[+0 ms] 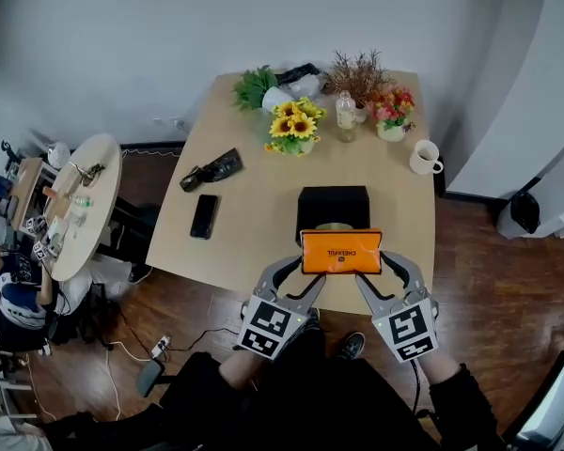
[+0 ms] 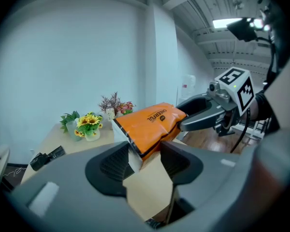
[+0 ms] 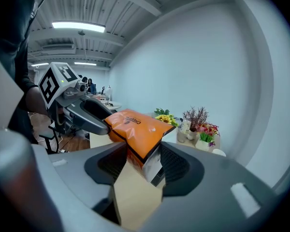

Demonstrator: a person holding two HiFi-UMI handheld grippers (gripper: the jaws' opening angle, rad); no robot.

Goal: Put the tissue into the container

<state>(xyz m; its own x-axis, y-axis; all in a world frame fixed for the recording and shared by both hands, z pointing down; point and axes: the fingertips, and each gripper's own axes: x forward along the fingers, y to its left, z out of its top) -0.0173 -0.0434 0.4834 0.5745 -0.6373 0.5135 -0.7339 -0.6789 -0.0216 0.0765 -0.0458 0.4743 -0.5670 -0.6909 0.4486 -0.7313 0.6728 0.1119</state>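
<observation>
The left gripper [image 1: 303, 269] and the right gripper [image 1: 383, 269] each pinch one end of the orange tissue pack [image 1: 341, 252], close to the black box [image 1: 332, 203].

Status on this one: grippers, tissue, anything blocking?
Both shut: left gripper, right gripper, one end each of orange tissue pack. Pack held over near edge of black container, not inside. Nothing in way.

A light wooden tabletop [image 1: 254, 214] stands on a dark plank floor [image 1: 479, 280]. Beyond the tabletop rises a plain pale wall [image 1: 122, 36]. Left of the tabletop sits a small round table [image 1: 105, 163]. Above the tabletop, a strip light [image 3: 78, 27] glows on the beamed ceiling [image 3: 111, 6].
</observation>
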